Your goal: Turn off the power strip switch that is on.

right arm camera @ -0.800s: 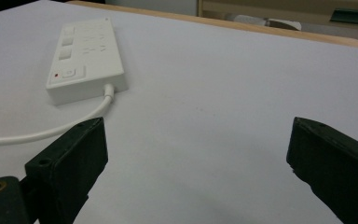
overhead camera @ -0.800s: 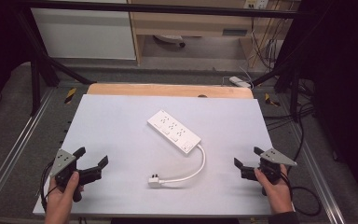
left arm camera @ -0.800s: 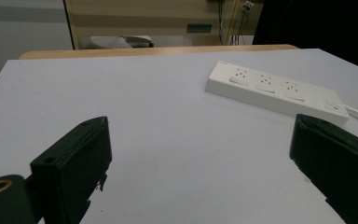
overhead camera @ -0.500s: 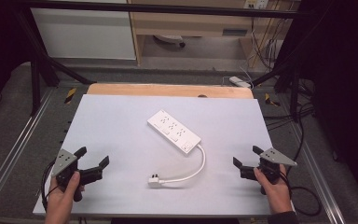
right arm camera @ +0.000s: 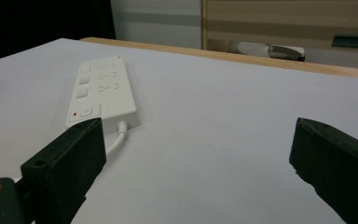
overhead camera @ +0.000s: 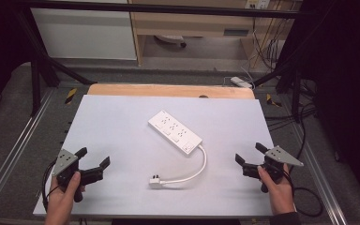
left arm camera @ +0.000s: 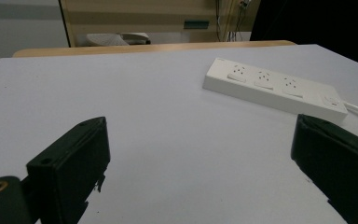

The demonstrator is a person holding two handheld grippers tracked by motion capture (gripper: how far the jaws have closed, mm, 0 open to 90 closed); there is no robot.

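My left gripper (overhead camera: 93,164) has its fingers (left arm camera: 70,168) spread wide with nothing between them, hanging just over bare table (overhead camera: 122,136) near the front left corner. My right gripper (overhead camera: 252,159) is the same: fingers (right arm camera: 63,168) fully apart, empty, low over the table near the front right edge. Neither touches anything.

Looking out along the left fingers, I see the white power strip (left arm camera: 275,88) ahead and to the right, lying flat, sockets up. Along the right fingers it sits ahead and to the left (right arm camera: 102,93), its switch end with the red dot toward me and the cord leaving that end.

From the high view the power strip (overhead camera: 175,131) lies on a diagonal around the middle of the table, well apart from both grippers. Its cord (overhead camera: 194,168) curls from the near right end and runs back left to the plug (overhead camera: 155,182), which rests on the table between my two hands, nearer the front edge.

I judge this to be the start: both hands poised, approach not yet begun. The next move calls for bringing one gripper in to the plug or the strip, lowering open fingers around it squarely before closing; the plug is small and flat, so it may slide.
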